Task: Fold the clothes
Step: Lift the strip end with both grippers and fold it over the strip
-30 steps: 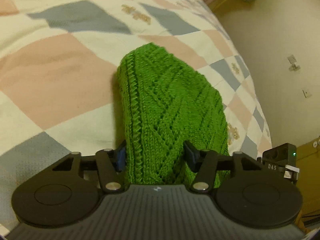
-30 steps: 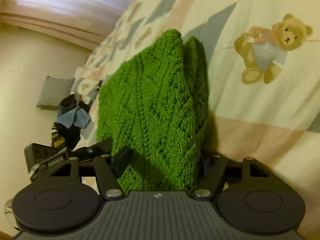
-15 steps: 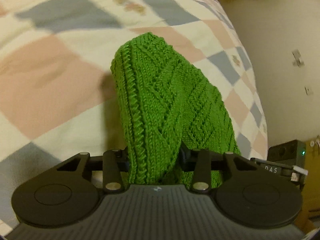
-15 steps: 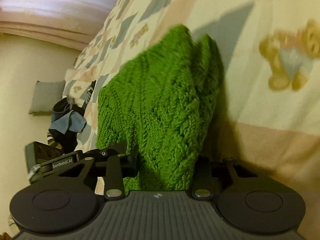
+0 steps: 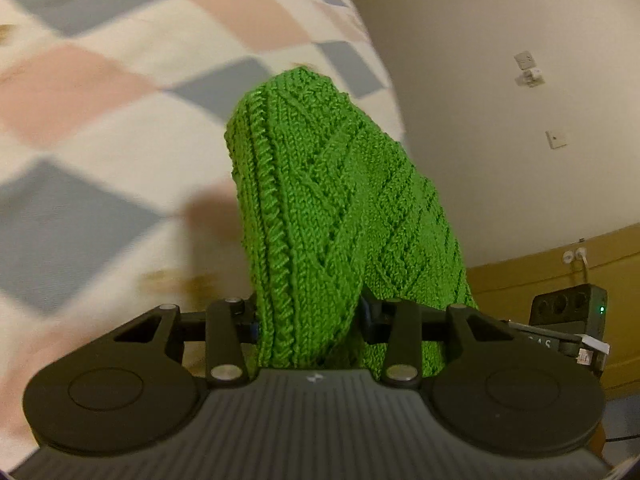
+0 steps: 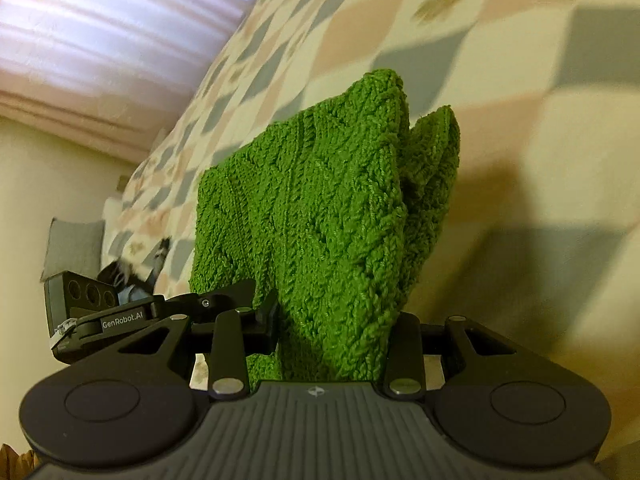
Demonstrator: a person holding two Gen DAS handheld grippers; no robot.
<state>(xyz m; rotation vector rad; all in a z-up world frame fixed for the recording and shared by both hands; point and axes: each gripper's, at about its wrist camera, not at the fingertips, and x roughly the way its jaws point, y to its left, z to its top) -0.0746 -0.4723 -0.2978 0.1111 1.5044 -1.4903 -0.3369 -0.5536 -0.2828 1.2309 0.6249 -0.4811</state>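
Both tongs are clamped on the green sweater [image 5: 340,216]: the left tongs [image 5: 308,316] and right tongs [image 6: 332,320] grip its near edge, holding it above the quilted bed [image 5: 100,128]. This looks like the carry-over; next, lay that edge down squarely and let go.

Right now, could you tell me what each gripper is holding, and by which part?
Both hold the green knitted garment: the left gripper and right gripper each pinch a bunched edge, which edge cannot be told.

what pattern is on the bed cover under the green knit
A diamond patchwork of cream, pink and grey on the bed cover, with small blurred motifs; clearest in the left wrist view.
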